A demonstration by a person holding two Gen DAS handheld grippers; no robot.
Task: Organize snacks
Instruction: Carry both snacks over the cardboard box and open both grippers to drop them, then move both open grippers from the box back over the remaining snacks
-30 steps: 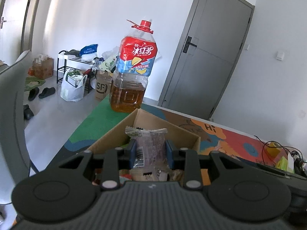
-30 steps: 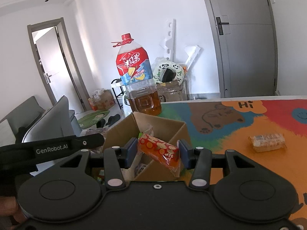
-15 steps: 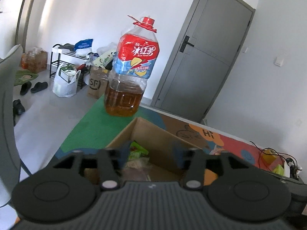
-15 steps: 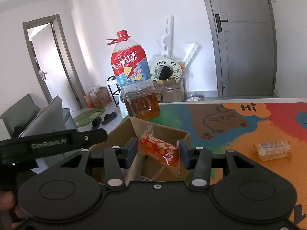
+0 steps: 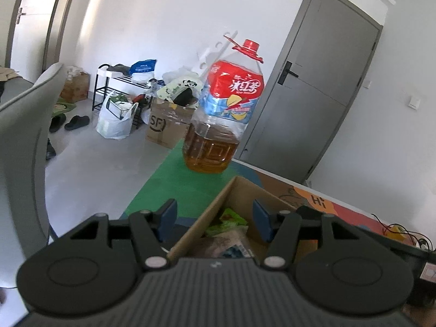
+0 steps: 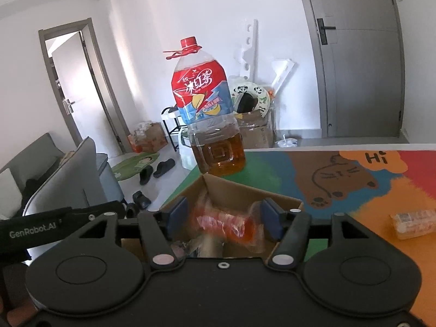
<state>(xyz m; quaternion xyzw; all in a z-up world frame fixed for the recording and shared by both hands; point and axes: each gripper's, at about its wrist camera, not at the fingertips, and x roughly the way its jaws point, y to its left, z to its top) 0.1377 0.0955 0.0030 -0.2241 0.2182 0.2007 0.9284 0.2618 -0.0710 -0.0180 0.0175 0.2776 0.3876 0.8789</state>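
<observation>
An open cardboard box (image 5: 239, 190) sits on the colourful table mat, with several snack packets inside, a green one (image 5: 229, 220) on top. My left gripper (image 5: 214, 219) is open and empty over the box's left wall. In the right wrist view my right gripper (image 6: 223, 219) is open above the same box (image 6: 231, 190). A red-orange snack packet (image 6: 226, 223) is blurred between the spread fingers, apart from both pads, over the box. A clear-wrapped snack (image 6: 411, 222) lies on the mat at the right.
A large iced-tea bottle (image 5: 224, 120) stands just behind the box; it also shows in the right wrist view (image 6: 209, 114). A grey chair (image 5: 24, 147) is left of the table. Cables (image 5: 403, 231) lie at the table's far right.
My left gripper opened and the brown packet it held now lies in the box. My right gripper opened and the red-orange packet came free over the box.
</observation>
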